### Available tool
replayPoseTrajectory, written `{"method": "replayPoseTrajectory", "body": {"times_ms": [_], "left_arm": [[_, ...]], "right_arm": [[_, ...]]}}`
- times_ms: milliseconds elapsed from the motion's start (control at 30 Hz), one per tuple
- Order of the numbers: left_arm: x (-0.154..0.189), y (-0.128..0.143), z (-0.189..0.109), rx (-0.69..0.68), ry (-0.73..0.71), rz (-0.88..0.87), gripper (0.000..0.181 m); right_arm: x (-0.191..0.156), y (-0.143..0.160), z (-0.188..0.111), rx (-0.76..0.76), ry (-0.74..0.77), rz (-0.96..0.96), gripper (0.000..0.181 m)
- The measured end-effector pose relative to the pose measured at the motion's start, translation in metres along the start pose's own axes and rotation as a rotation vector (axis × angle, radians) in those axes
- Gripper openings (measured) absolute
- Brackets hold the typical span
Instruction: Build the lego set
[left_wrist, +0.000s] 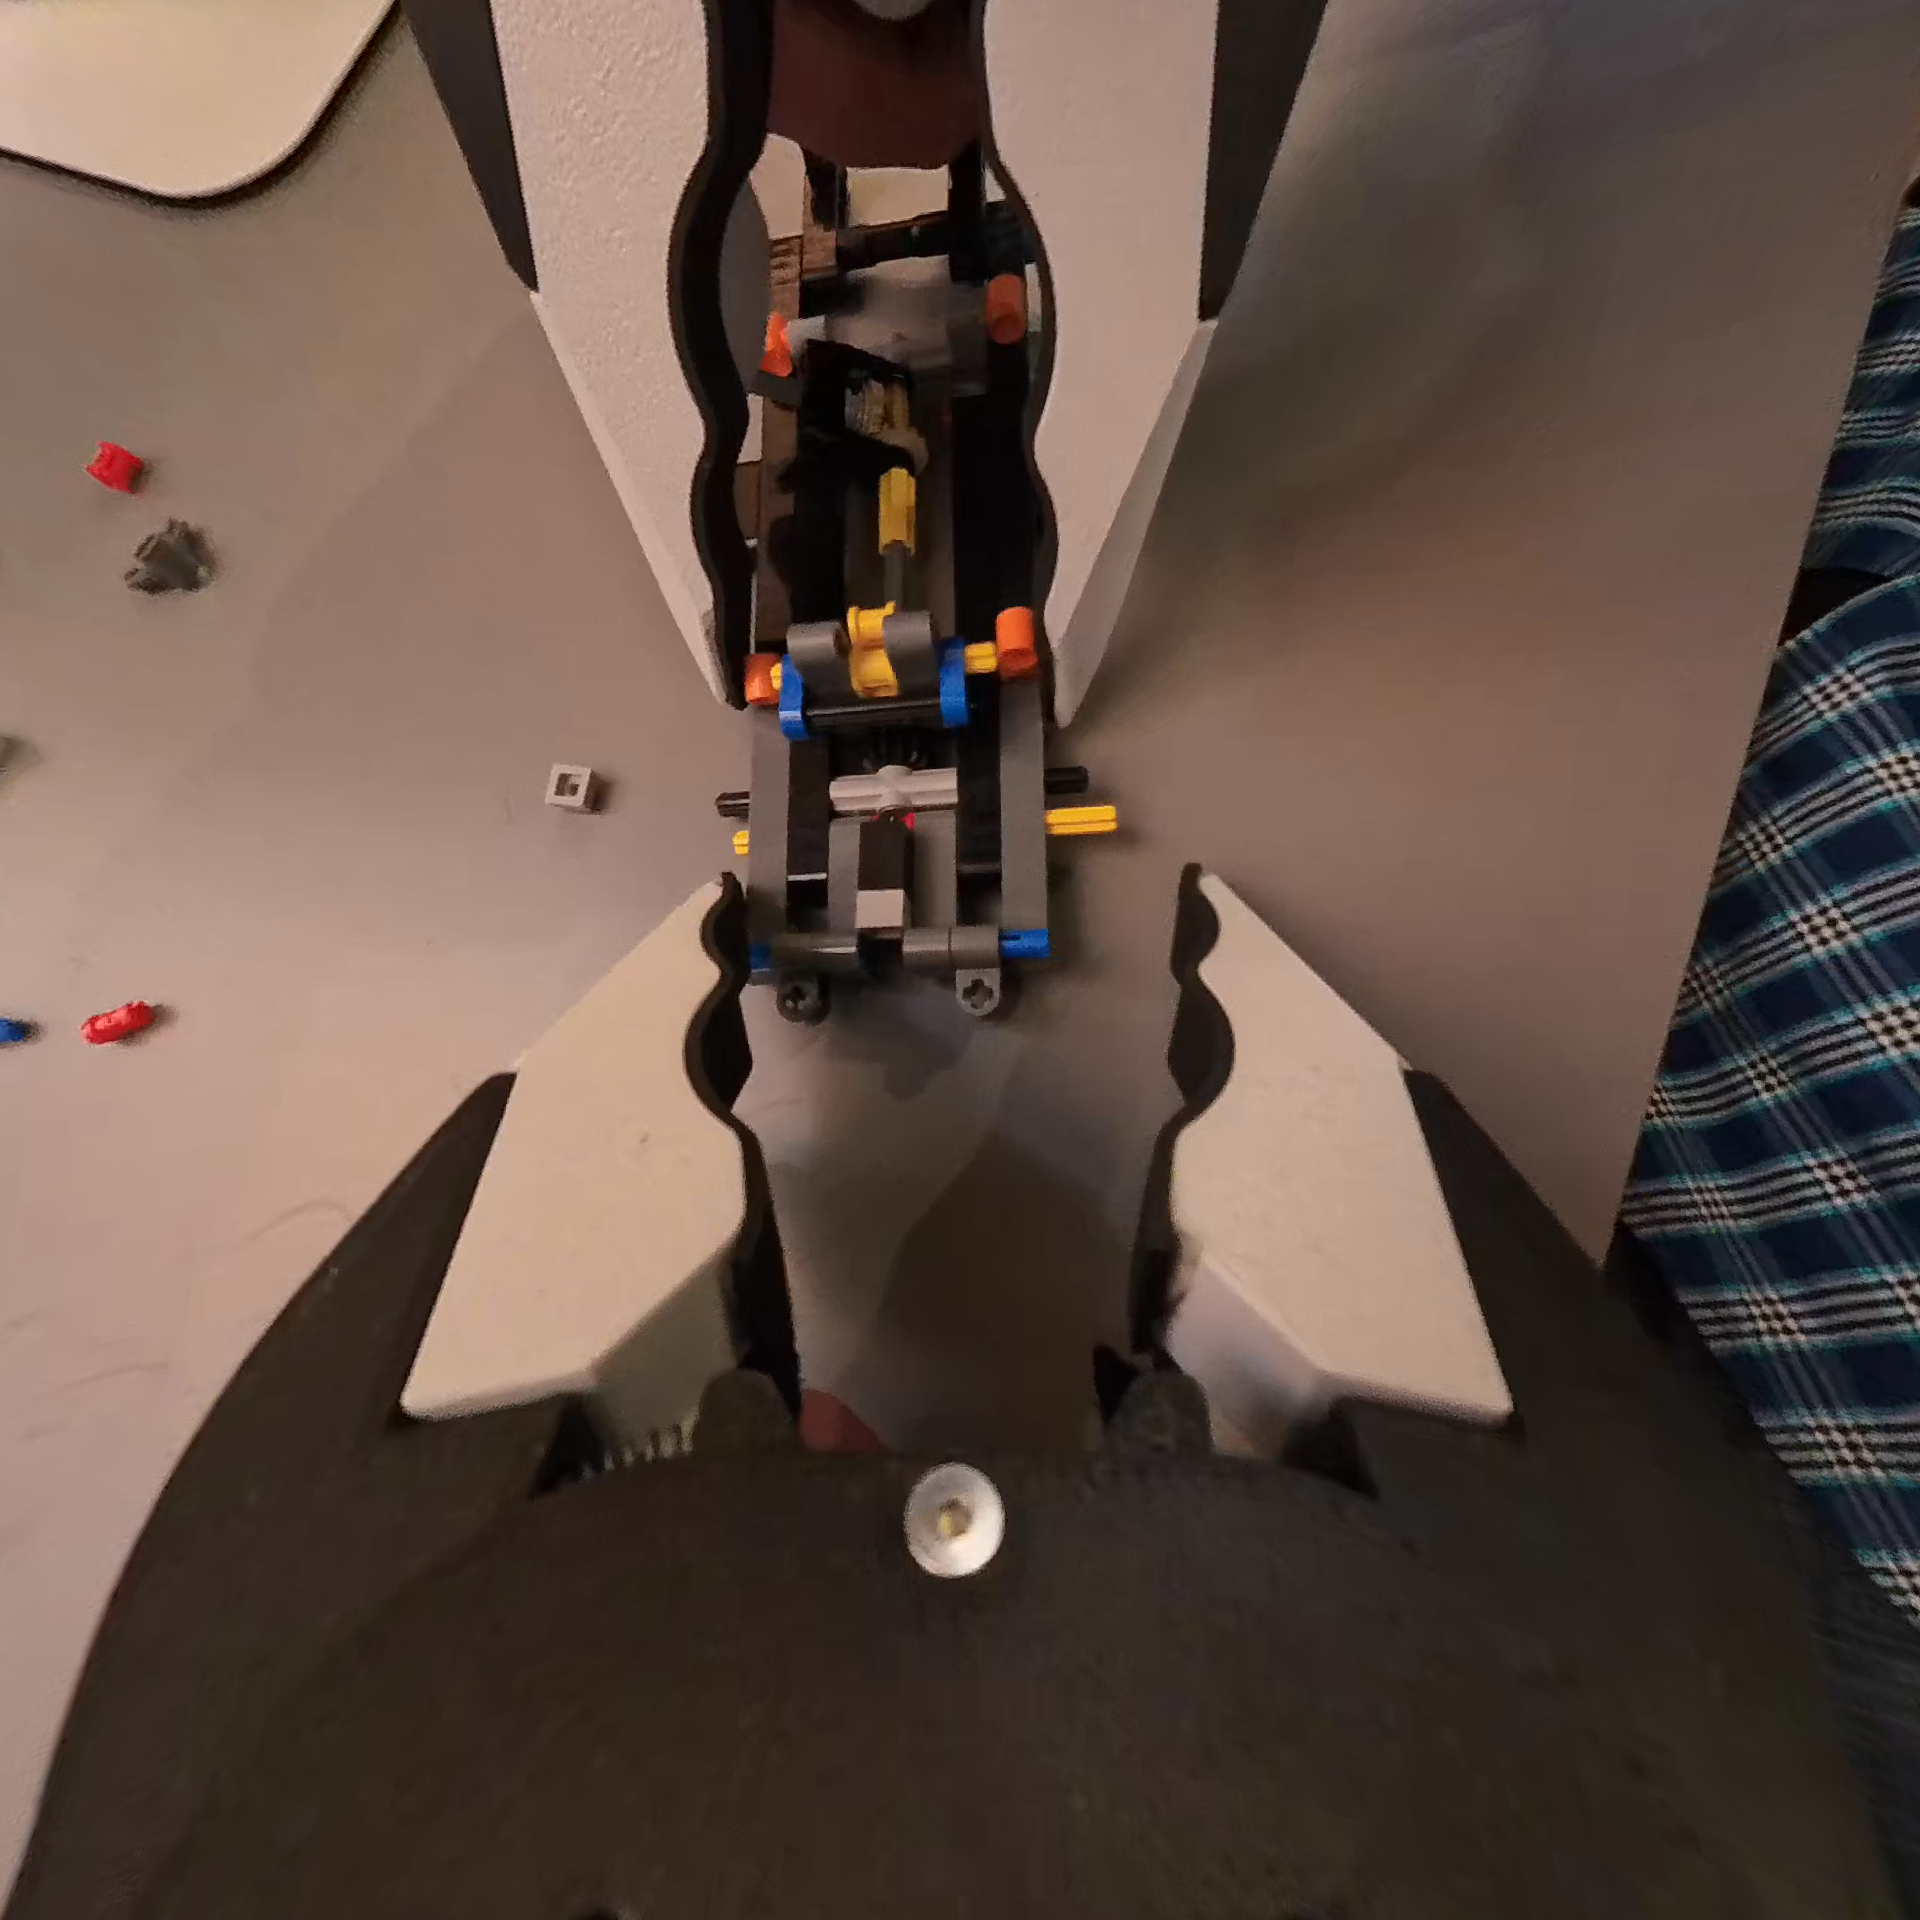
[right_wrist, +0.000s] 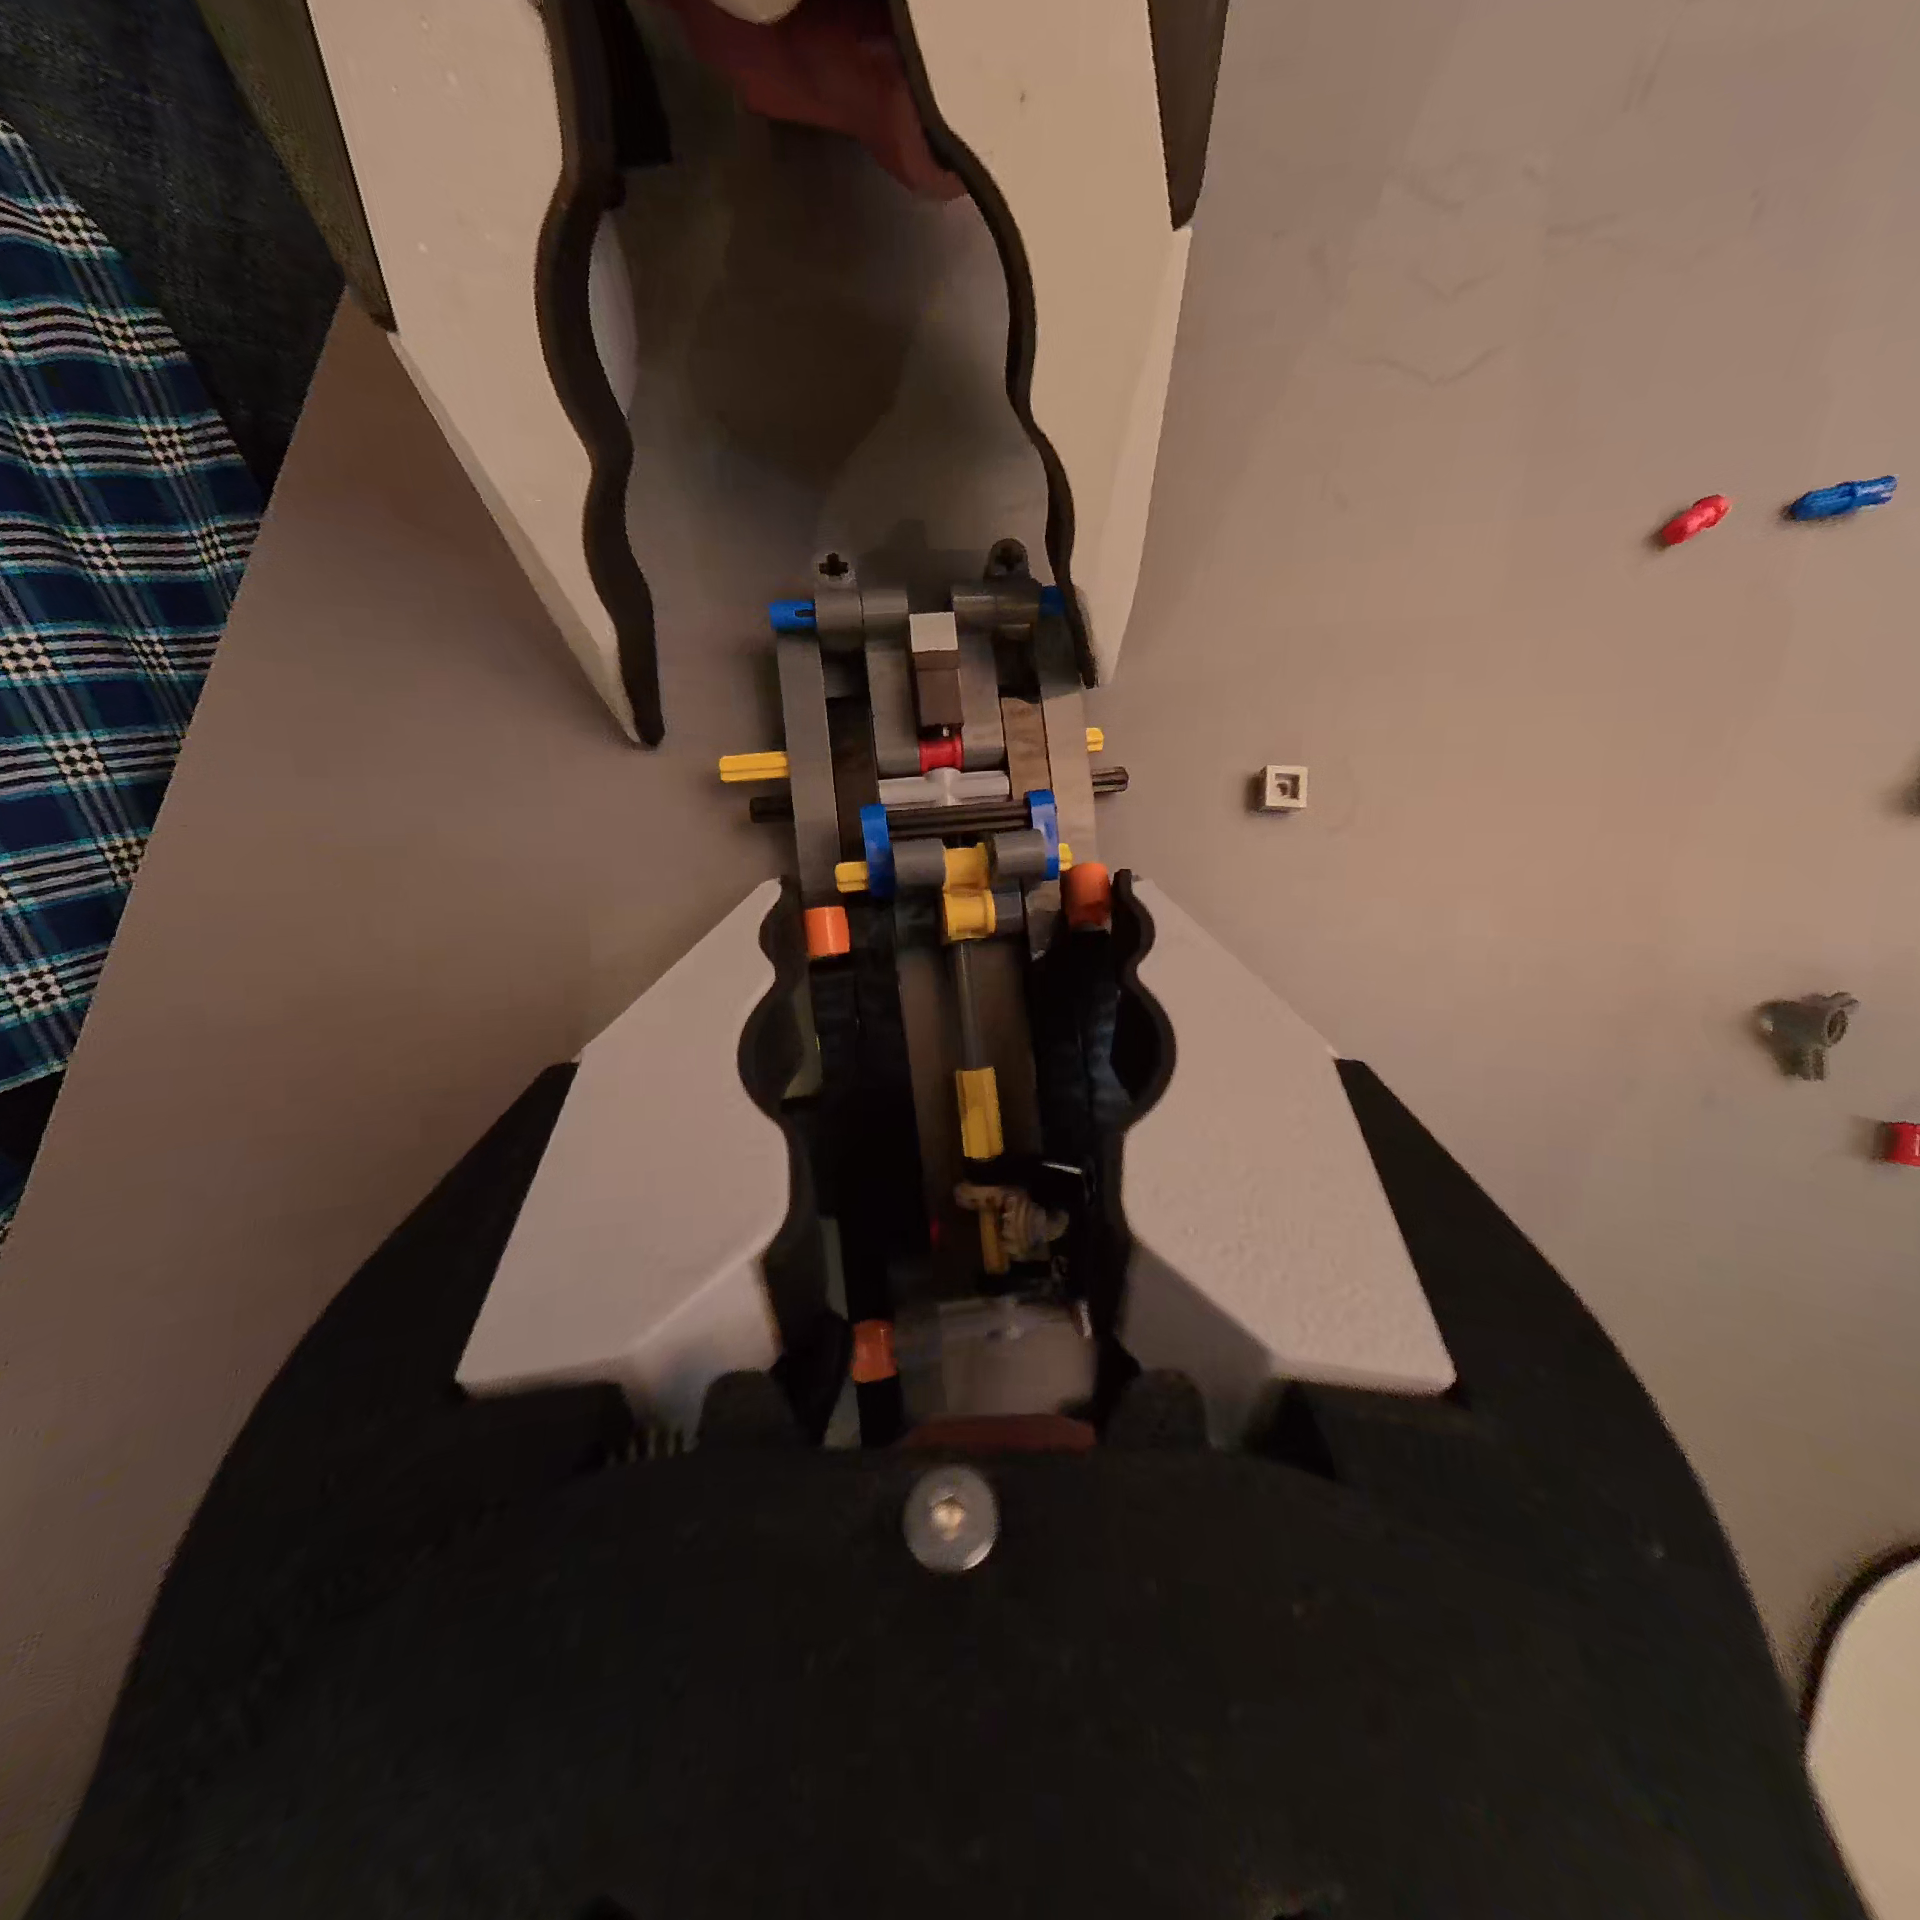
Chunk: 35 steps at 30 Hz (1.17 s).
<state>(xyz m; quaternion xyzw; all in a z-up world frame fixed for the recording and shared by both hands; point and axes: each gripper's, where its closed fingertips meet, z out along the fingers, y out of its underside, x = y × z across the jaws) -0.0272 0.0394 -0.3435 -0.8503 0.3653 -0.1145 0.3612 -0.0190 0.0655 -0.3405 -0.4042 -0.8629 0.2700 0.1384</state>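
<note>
Right hand-held gripper (right_wrist: 940, 1039): fingers clamped on the sides of the lego chassis (right_wrist: 935, 831), which runs lengthwise between the wavy black pads (right_wrist: 774, 1049). Rear half of the build sits inside the grip; front half sticks out past the fingertips.

Left hand-held gripper (left_wrist: 951, 966): jaws spread apart, holding nothing. It faces the right one head-on, and the free end of the chassis (left_wrist: 899, 831) sits right at its fingertips. One pad (left_wrist: 722, 997) looks just beside the frame corner; cannot tell if it touches. The other pad is clear of it.

Chassis: long, narrow, dark grey and black beams, with blue connectors, yellow axles poking out both sides, orange bushes at the corners, a yellow joint on a grey shaft down the middle, and a small red piece near the front cross member.

Loose parts lie on the grey tabletop (right_wrist: 1507, 312), well apart from the build: small light grey square piece (right_wrist: 1280, 788), red pin (right_wrist: 1694, 520), blue pin (right_wrist: 1839, 501), dark grey connector (right_wrist: 1808, 1031), red bush (right_wrist: 1899, 1141) at the frame edge.

Blue plaid fabric (left_wrist: 1808, 935) is along the opposite side of the tabletop. A white rounded panel (left_wrist: 177, 94) with a dark edge sits at a corner of the left wrist view.
</note>
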Motion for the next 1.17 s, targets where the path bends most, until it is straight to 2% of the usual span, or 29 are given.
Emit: {"method": "replayPoseTrajectory", "body": {"times_ms": [267, 600, 633, 833, 1033, 1100, 1167], "left_arm": [[-0.007, -0.003, 0.002, -0.001, -0.071, -0.059, 0.069], [-0.006, -0.003, 0.001, 0.021, -0.082, -0.061, 0.066], [-0.009, -0.003, 0.0, 0.023, -0.102, -0.061, 0.056], [-0.008, -0.003, -0.001, 0.029, -0.097, -0.048, 0.056], [0.005, -0.003, 0.0, 0.011, -0.035, -0.044, 0.083], [0.005, -0.004, 0.002, 0.002, -0.047, -0.063, 0.084], [0.001, -0.005, 0.003, -0.007, -0.076, -0.086, 0.077]], "right_arm": [[0.0, 0.0, 0.0, 0.009, 0.007, 0.025, 0.057], [-0.001, 0.0, 0.0, 0.018, 0.005, 0.03, 0.056], [-0.002, 0.001, 0.0, 0.017, -0.001, 0.028, 0.056], [-0.003, 0.0, 0.0, 0.029, 0.006, 0.027, 0.056], [-0.003, 0.0, 0.0, 0.029, 0.003, 0.028, 0.056], [-0.003, 0.0, 0.0, 0.029, 0.003, 0.03, 0.056], [-0.003, 0.0, 0.0, 0.03, 0.001, 0.031, 0.056]]}}
